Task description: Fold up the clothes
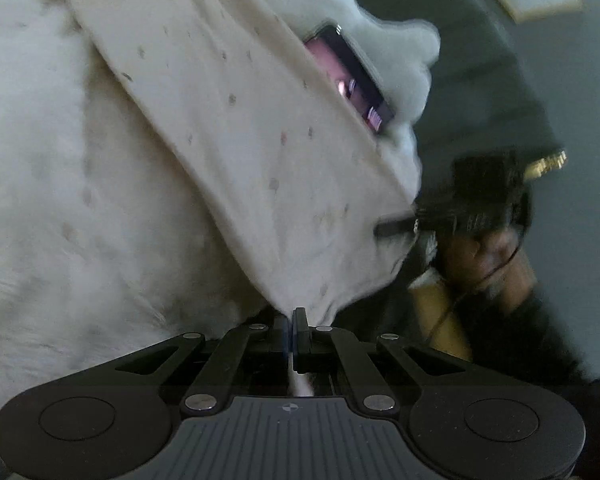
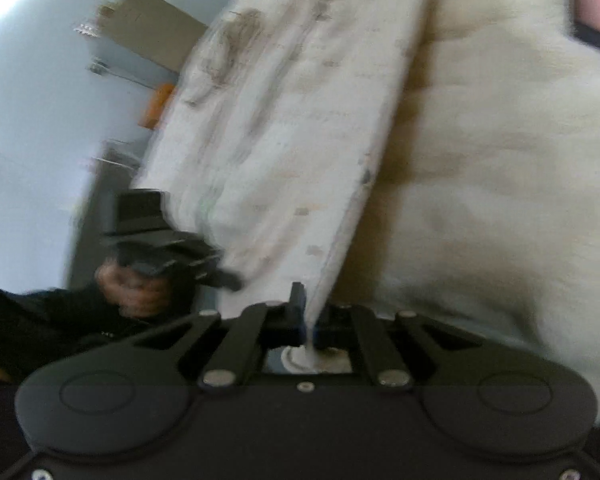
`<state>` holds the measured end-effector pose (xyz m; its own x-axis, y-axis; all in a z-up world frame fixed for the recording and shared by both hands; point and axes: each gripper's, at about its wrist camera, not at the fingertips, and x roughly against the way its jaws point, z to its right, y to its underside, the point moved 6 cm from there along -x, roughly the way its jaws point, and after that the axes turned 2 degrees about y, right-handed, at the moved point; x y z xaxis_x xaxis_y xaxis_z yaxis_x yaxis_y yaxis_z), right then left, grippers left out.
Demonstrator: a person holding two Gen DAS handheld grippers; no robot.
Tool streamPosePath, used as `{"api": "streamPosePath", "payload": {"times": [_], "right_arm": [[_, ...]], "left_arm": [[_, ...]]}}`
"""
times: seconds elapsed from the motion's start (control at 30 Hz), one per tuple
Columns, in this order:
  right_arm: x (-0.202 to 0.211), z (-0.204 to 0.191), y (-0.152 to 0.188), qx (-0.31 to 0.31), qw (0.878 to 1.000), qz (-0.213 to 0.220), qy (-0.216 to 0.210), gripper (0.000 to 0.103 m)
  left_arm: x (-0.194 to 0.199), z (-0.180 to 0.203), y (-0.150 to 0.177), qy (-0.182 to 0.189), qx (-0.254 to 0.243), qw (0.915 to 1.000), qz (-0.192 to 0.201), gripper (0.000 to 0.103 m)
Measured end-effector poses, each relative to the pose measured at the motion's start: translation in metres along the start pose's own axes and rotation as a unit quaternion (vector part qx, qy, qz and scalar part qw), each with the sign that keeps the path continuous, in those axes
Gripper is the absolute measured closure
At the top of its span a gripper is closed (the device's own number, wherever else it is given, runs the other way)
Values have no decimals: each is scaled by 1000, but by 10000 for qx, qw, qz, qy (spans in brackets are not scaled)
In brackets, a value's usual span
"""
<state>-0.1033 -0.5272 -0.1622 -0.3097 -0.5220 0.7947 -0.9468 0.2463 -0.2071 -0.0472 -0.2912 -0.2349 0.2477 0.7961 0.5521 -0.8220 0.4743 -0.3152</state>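
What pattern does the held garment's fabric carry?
The garment is off-white with small scattered dots, mostly greyish; clearest in the left wrist view.

The right hand-held gripper (image 2: pixel 305 312) is pinching a corner of the white, faintly spotted fabric garment (image 2: pixel 284 128), which is stretching toward twelve o'clock. At nine o'clock, the left hand-held gripper (image 2: pixel 232 280) is gripping the cloth's other edge, blurred.

Garment (image 1: pixel 228 128) cream w/ small grey dots – grippers (image 1: pixel 294 316) black, phone (image 1: pixel 348 80) pink
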Motion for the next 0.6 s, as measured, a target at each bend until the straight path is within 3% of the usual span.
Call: {"api": "streamPosePath", "payload": {"times": [0.1,0.17,0.27,0.33,0.37,0.5,0.57,0.6], "right_arm": [[-5,23,5,-214,9953,-222,921,98],[-7,26,8,-139,9897,-314,1387,91],[1,17,4,87,9776,-116,2101,89],[13,5,-5,186,9700,296,2406,89],[21,-2,-11,223,9658,573,2517,88],[41,-31,-32,42,9614,1606,2234,76],[38,-53,-46,67,9545,2038,2175,59],[31,-60,-51,77,9530,2104,2177,56]], "left_arm": [[-15,-7,3,-431,-58,9989,-194,98],[-8,-8,-1,-568,-128,9982,-151,63],[18,-5,-12,-505,-317,9982,87,51],[40,-3,-23,-609,-633,9956,341,44],[48,-2,-28,-680,-776,9935,475,41],[88,-4,-51,-879,-1091,9858,925,30],[112,-10,-68,-1001,-1166,9809,1192,21],[125,-18,-79,-1095,-1157,9784,1316,21]]}}
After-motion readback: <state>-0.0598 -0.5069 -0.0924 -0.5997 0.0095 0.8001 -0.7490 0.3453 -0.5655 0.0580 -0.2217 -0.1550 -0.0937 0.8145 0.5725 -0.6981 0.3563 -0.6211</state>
